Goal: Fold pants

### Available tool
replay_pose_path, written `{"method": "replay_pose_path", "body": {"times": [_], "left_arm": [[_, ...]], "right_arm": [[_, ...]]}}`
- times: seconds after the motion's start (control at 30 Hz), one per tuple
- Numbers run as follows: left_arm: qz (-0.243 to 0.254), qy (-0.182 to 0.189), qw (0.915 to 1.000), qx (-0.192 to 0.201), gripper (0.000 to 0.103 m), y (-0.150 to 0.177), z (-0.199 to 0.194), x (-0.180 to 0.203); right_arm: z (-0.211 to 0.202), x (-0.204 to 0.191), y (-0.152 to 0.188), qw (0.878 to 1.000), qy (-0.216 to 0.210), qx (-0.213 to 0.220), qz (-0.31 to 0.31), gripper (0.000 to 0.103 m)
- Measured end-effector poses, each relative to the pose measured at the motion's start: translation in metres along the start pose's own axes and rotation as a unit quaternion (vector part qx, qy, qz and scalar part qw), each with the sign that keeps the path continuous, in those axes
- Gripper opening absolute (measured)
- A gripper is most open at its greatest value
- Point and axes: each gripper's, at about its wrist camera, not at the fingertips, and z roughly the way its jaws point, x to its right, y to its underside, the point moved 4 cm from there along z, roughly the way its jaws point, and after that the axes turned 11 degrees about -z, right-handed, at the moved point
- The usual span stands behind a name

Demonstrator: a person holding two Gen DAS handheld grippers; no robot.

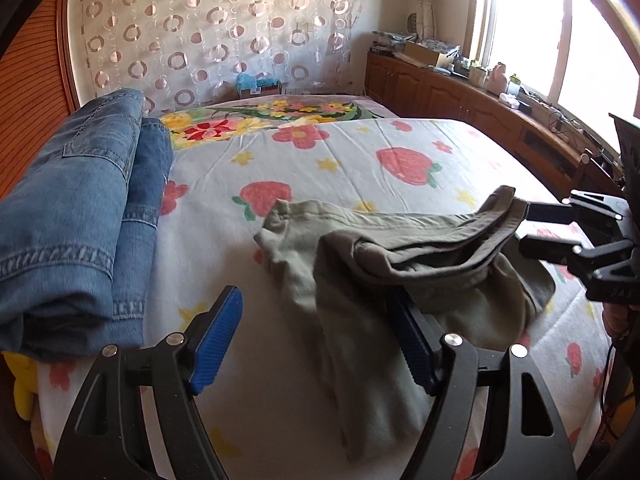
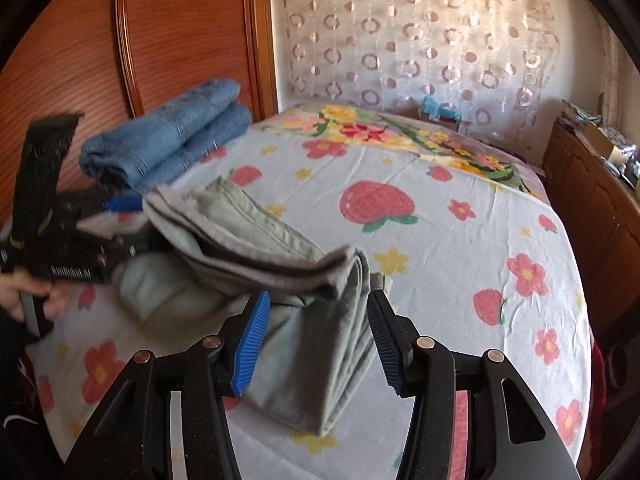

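While the folded blue jeans (image 1: 76, 216) sit parked at the far left of the bed (image 1: 360, 152), the action is all on the grey-green pants (image 1: 400, 264), lying bunched on the near middle of the strawberry-print sheet (image 2: 460, 248). The left gripper (image 1: 316, 344) hangs over the near left edge of the pants with its blue pads spread wide and nothing between them; its right pad sits just against the cloth. Moving right, a fold of the pants arches up off the sheet, its top layers draped across the lower bundle. The right gripper (image 2: 314, 340) is also released, its jaws apart on either side of the fold's near right corner, gripping nothing. This looks like mid-fold, one fold laid over but loose and puffy. The next move likely calls for both grippers to close on the two ends and either flatten or double it over squarely.
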Motion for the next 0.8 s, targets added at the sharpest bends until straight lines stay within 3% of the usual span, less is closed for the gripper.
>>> {"method": "replay_pose_path", "body": {"times": [0.57,0.8], "left_arm": [[0.020,0.003,0.9993,-0.031,0.075,-0.008,0.023,0.001],[0.020,0.011,0.9990,-0.039,0.077,-0.002,0.029,-0.001]], "right_arm": [[0.053,0.011,-0.019,0.999,-0.004,-0.041,0.020,0.053],[0.055,0.017,-0.015,0.999,0.003,-0.035,0.033,0.067]]}}
